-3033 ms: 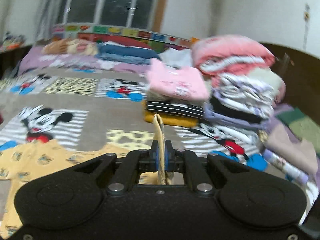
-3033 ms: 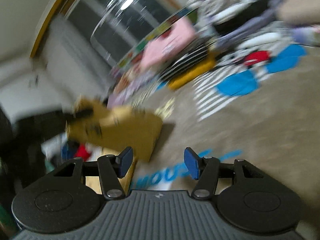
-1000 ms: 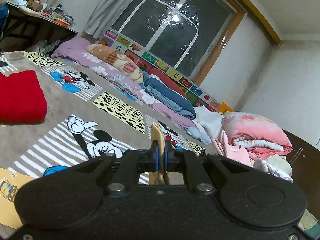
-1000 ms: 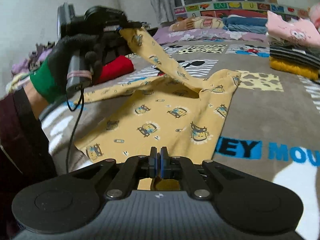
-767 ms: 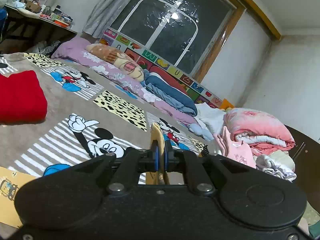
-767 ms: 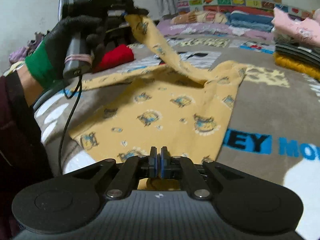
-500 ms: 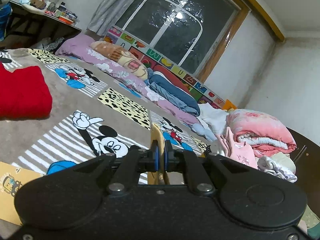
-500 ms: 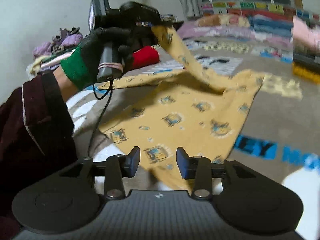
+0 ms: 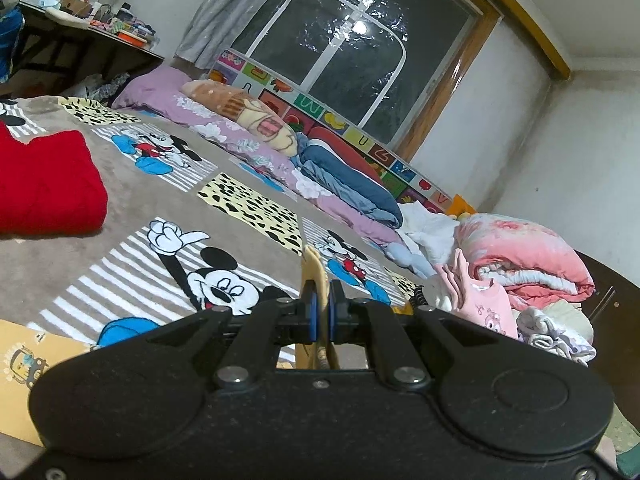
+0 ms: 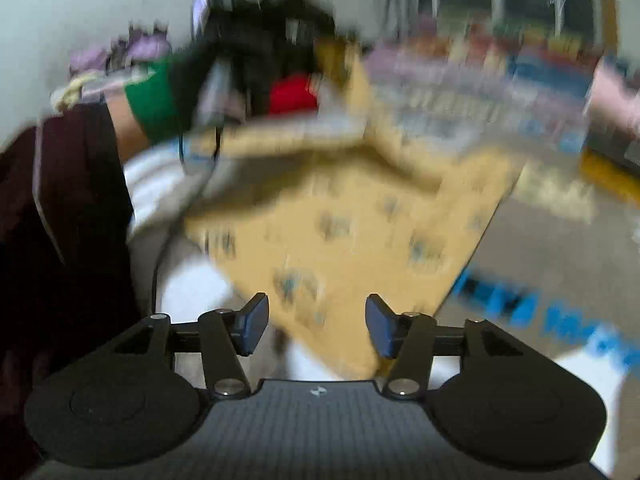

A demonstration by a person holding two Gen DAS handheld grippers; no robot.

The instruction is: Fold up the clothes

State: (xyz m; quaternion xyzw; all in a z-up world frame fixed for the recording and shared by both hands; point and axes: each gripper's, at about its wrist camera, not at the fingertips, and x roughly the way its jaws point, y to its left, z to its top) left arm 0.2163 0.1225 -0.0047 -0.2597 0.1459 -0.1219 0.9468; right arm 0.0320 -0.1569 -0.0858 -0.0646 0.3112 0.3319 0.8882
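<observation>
Left gripper (image 9: 320, 312) — nearest in its own wrist view; blue pads pressed together on a fold of the yellow printed garment (image 9: 316, 268), which stands up in a narrow ridge between them. A further strip of the same cloth lies flat at the lower left edge of that view.

Right gripper (image 10: 317, 325) — jaws spread wide, nothing between the blue pads (image 10: 253, 322); it hovers over the near hem of the garment (image 10: 352, 240), not touching it as far as the motion blur allows one to judge.

Yellow garment, main body — spread flat on the Mickey Mouse blanket (image 9: 132, 276) just beyond the right gripper, small cartoon prints across it; one part rises in a taut band up to the left gripper, which is held in a black-gloved hand (image 10: 192, 80) with a green cuff (dark maroon sleeve behind it).

Red folded item (image 9: 44, 184) — on the blanket, left, well apart from the raised fold.

Pink folded top (image 9: 480, 308) and pink-white quilt bundle (image 9: 528, 260) — right, middle distance, the quilt behind the top.

Bedding row — purple sheet, patterned pillow (image 9: 248, 116), blue duvet (image 9: 348, 184), along an alphabet-tile panel.

Window (image 9: 352, 52) — farthest, dark glass, grey curtain at its left.
</observation>
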